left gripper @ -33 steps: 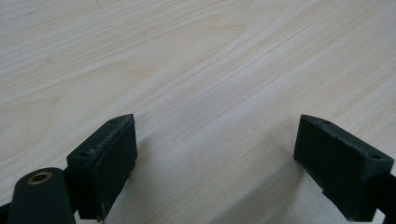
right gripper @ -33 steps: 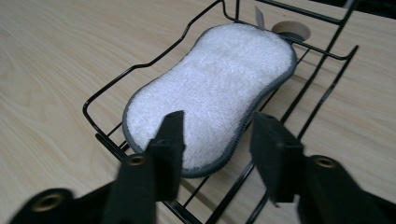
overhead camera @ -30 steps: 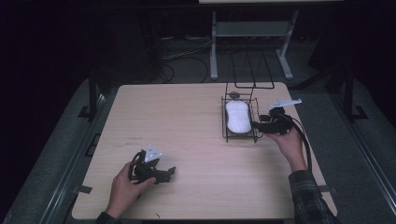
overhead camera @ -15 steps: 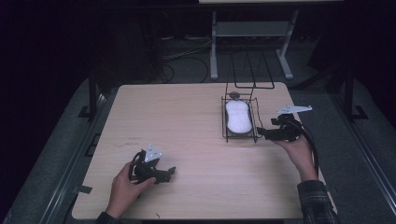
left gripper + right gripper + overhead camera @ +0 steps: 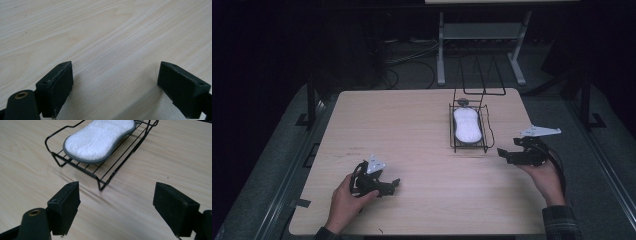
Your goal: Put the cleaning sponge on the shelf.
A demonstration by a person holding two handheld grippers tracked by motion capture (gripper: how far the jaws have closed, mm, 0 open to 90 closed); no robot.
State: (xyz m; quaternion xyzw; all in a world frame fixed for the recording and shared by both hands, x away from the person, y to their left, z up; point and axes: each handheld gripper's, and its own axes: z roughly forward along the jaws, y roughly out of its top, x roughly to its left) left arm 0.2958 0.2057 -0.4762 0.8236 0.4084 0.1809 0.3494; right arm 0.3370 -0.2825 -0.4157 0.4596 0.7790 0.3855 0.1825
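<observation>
Left tongs [image 5: 387, 186] low over bare bench [image 5: 412, 130], near front edge, jaws wide apart, holding nothing. Right tongs [image 5: 507, 155] wide apart, holding nothing, just beside black wire rack [image 5: 484, 131]. White sponge [image 5: 466, 125] lies in rack.

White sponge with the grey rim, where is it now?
The white sponge lies in the black wire rack at the table's far right, just ahead of the open right gripper.
</observation>
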